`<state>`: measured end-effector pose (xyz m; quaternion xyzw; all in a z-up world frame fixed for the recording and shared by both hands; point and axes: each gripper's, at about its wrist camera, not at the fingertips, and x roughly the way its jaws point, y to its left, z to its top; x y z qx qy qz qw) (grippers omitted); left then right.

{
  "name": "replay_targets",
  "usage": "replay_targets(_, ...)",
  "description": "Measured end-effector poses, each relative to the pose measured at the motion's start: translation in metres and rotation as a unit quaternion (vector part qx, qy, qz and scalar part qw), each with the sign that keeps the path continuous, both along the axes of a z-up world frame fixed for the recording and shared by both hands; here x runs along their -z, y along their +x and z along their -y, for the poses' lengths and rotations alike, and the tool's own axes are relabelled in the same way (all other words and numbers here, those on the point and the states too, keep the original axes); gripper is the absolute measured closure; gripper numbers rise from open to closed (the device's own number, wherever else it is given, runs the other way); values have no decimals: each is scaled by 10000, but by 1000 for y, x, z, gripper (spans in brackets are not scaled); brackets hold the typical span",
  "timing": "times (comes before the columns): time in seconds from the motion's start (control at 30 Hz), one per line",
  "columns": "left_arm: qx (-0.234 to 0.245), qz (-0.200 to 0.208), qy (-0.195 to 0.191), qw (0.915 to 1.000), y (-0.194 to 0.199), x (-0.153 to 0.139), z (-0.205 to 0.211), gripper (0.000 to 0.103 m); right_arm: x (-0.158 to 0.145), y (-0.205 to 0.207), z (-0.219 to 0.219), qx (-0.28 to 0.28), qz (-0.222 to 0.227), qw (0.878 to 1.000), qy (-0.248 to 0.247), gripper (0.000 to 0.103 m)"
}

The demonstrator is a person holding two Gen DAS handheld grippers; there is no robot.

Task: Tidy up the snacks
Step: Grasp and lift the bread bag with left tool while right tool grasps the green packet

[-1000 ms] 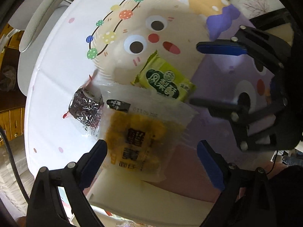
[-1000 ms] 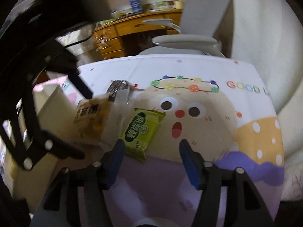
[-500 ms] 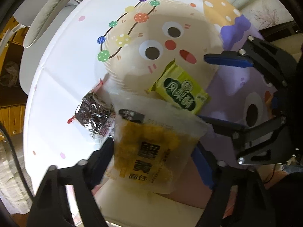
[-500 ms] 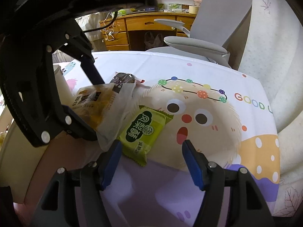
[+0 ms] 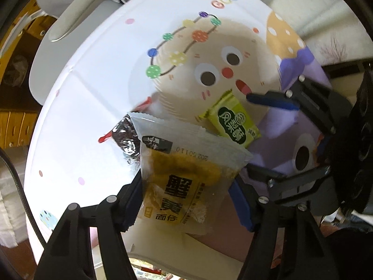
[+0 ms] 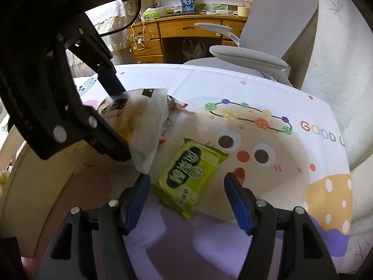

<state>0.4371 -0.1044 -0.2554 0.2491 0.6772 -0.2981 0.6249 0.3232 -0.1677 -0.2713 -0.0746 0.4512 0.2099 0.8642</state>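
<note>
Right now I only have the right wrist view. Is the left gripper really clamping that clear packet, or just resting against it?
Observer: Clamping it. In the left wrist view, the left gripper has a finger pressed to each side of the clear packet, holding it above the tablecloth.
Operator: What is hidden behind the packet?
Observer: A dark foil packet with red ends, lying on the cloth.
Operator: Anything printed on the front of the clear one?
Observer: Large black characters over yellow contents, and a date code near the top edge.
</note>
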Motion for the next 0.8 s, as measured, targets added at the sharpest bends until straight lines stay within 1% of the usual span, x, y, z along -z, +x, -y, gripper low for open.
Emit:
replay_targets(0.17, -287, 32, -131, 9995, 7, -8, -13, 36, 8, 7, -7, 151, -77, 9997, -156, 38)
replay_targets(0.2, -346, 47, -142, 9993, 9, -10, -15, 36, 8, 7, -8, 193, -84, 9996, -170, 43)
replay_targets(0.23, -393, 57, -153, 9991, 12, -12, -17, 36, 8, 8, -8, 219, -61, 9996, -184, 51)
replay_targets(0.33, -584, 76, -214, 9980, 14, -17, -20, 36, 7, 8, -6, 320, -81, 9993, -195, 64)
replay_targets(0.57, -1002, 96, -343, 9943, 21, -23, -28, 36, 5, 3, 0, 370, -223, 9989, -192, 65)
replay_targets(0.8, -1356, 171, -553, 9891, 26, -46, -34, 36, 1, 2, 9, 699, -426, 9964, -229, 65)
